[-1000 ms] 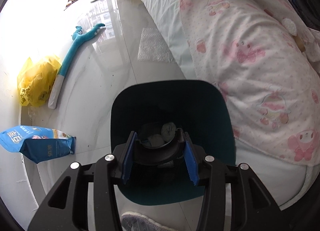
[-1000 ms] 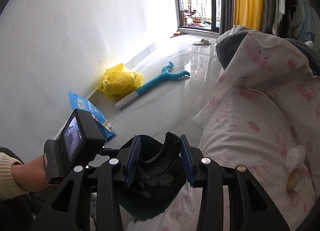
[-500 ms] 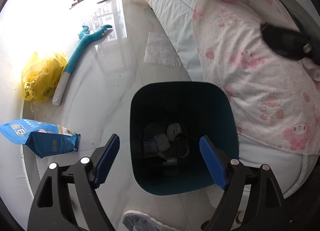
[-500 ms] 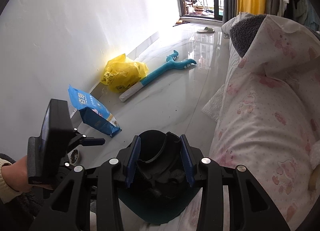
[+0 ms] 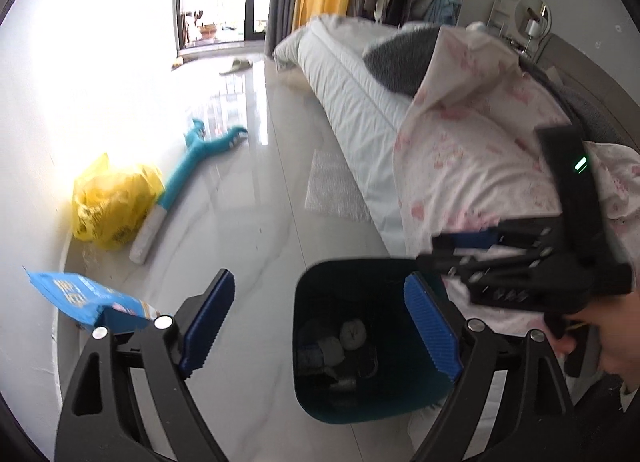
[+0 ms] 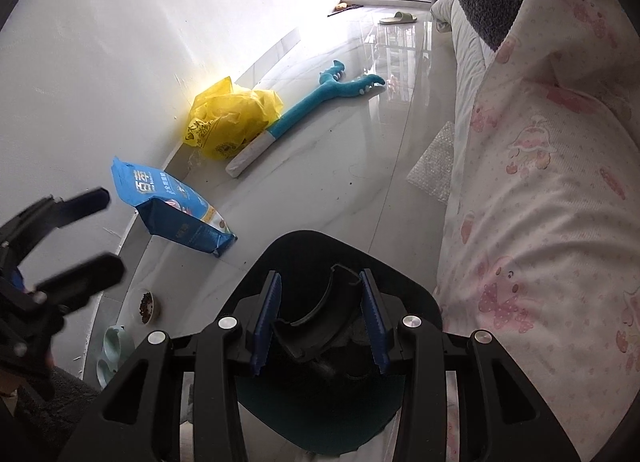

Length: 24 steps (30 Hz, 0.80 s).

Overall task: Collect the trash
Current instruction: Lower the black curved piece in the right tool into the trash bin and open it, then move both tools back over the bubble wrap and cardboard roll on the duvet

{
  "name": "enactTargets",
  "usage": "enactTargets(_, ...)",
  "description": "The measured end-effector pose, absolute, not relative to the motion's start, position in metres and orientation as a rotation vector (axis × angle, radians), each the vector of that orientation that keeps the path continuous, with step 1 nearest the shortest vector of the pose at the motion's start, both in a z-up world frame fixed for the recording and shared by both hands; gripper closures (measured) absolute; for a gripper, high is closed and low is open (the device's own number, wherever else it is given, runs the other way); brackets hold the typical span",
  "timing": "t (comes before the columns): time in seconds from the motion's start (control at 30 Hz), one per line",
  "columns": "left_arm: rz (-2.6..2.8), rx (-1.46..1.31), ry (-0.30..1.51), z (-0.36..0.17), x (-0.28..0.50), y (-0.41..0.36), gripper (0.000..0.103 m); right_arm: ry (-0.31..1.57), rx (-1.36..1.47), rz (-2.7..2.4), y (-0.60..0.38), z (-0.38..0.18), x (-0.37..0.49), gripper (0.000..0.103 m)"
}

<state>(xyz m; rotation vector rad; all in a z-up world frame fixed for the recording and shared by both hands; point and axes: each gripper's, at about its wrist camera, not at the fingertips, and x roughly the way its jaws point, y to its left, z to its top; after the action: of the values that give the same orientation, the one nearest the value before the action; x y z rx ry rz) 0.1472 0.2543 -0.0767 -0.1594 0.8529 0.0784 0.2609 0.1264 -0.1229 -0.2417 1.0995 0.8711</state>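
A bed with a white mattress (image 5: pixel 352 102) and a pink cartoon-print quilt (image 6: pixel 540 190) fills the right side of both views, beside a glossy pale tiled floor (image 5: pixel 256 222). On that floor, close against the bed, stands the dark teal plastic trash bin (image 5: pixel 360 402), holding crumpled wads of paper and small bits of rubbish at its bottom. Along the white wall lie a teal plush stick toy with a white end (image 6: pixel 312 106), a crumpled yellow plastic bag (image 6: pixel 232 118) touching it, and a blue printed pouch bag (image 6: pixel 176 210) nearer the bin. A clear bubble-wrap sheet (image 5: pixel 336 190) lies by the mattress edge. The left gripper (image 5: pixel 316 326) hangs above the bin's left rim with its blue pads spread wide, released and grasping nothing. The right gripper (image 6: pixel 320 322) sits over the bin mouth, clenched on a curved black plastic piece (image 6: pixel 320 314).
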Motion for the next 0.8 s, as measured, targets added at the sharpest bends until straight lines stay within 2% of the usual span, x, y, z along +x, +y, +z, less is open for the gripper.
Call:
enactTargets(0.47,0.043,-0.195,0.678,-0.012,0.148,0.243,0.013,1.183,-0.293,0.83,0.138,-0.169,0.259,0.062)
enactTargets(0.57,0.047,-0.185,0.657,-0.002,0.153,0.237,0.013,1.188,-0.315,0.82,0.136,-0.168,0.259,0.056)
enactTargets(0.63,0.055,-0.18,0.65,0.002,0.155,0.233,0.013,1.176,-0.309,0.827,0.133,-0.162,0.257,0.045)
enactTargets(0.8,0.069,-0.13,0.617,0.012,0.159,0.22,0.012,1.142,-0.312,0.841,0.117,-0.15,0.257,0.04)
